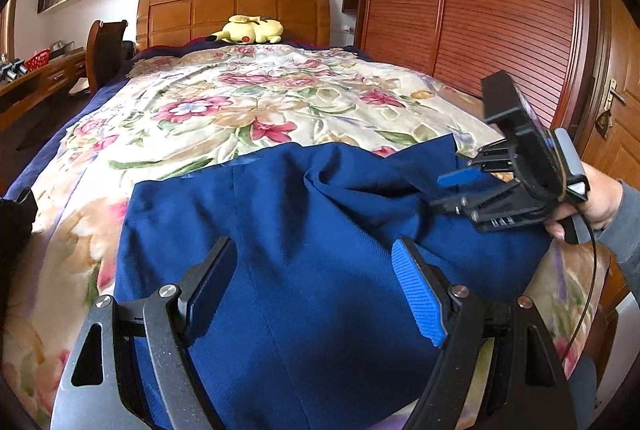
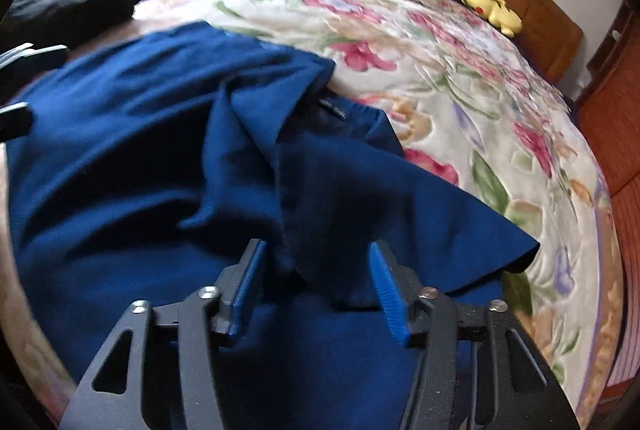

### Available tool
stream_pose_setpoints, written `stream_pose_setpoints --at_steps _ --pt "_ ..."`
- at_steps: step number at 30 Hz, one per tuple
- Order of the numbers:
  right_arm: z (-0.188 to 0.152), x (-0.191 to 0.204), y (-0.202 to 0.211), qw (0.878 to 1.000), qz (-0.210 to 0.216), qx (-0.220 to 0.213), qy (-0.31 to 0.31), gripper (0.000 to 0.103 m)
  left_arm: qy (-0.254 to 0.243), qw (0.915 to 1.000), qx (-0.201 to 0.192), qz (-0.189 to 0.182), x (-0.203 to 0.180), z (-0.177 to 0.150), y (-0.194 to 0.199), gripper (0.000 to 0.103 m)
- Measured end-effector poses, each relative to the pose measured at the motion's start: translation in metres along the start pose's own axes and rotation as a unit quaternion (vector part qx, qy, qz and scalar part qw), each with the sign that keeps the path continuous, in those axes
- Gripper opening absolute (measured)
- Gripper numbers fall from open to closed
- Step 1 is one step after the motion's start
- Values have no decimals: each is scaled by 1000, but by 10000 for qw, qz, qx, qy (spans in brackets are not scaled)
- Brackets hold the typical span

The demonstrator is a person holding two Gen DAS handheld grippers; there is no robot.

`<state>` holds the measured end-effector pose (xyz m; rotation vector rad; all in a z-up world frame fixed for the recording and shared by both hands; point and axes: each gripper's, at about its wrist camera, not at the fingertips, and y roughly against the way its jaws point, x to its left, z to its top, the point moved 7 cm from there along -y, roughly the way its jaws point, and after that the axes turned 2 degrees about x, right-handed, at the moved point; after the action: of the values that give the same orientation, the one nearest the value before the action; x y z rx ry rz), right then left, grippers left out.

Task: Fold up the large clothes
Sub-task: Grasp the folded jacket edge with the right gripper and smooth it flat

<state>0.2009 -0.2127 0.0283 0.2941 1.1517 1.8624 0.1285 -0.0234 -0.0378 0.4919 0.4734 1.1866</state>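
A large navy blue garment lies on the foot end of a bed with a floral bedspread. It is flat on the left and bunched into folds on the right. My left gripper is open just above the flat part, holding nothing. My right gripper is at the garment's right side, among the folds. In the right wrist view the right gripper is open, with a raised fold of the garment between its fingers, and the fingers are apart from it.
A yellow plush toy lies by the wooden headboard. A dark pile of clothes sits at the bed's left edge. A wooden wardrobe stands right of the bed, a desk and chair left.
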Motion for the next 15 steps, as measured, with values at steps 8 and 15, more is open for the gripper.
stream_pose_setpoints --at_steps 8,15 --pt "43 -24 -4 9979 -551 -242 -218 2 44 10000 3 72 14 -7 2 81" --pt "93 -35 -9 9875 -1378 -638 -427 2 65 10000 17 39 20 -8 0 81"
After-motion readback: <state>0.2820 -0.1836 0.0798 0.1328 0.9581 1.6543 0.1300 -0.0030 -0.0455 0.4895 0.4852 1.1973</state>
